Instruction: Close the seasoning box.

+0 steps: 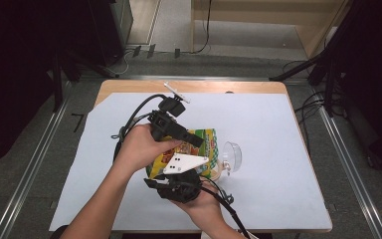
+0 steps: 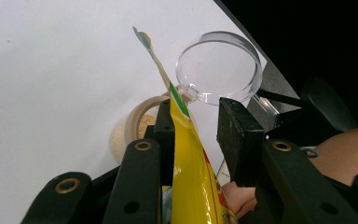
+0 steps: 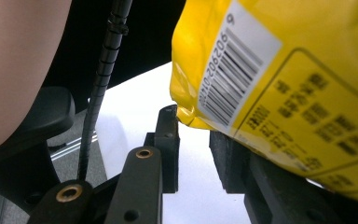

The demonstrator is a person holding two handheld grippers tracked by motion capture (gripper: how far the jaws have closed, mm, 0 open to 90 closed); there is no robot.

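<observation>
Yellow pouch (image 2: 191, 172) tilts over clear jar (image 2: 135, 128) holding beige powder

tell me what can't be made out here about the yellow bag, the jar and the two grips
- Yellow bag: high view, front print covered by both hands and grippers.
- Left gripper: its own view, bag edge lies against one jaw, the other stands apart; grip unclear.
- Right gripper: its own view, the bag hides one jaw; grip unclear.
- Jar: contents too blurred to identify, partly behind the bag.

Black left claw (image 1: 195, 141) with brass rivets, right claw (image 1: 178, 174) with grey triangular plate, ribbed black cables
</observation>
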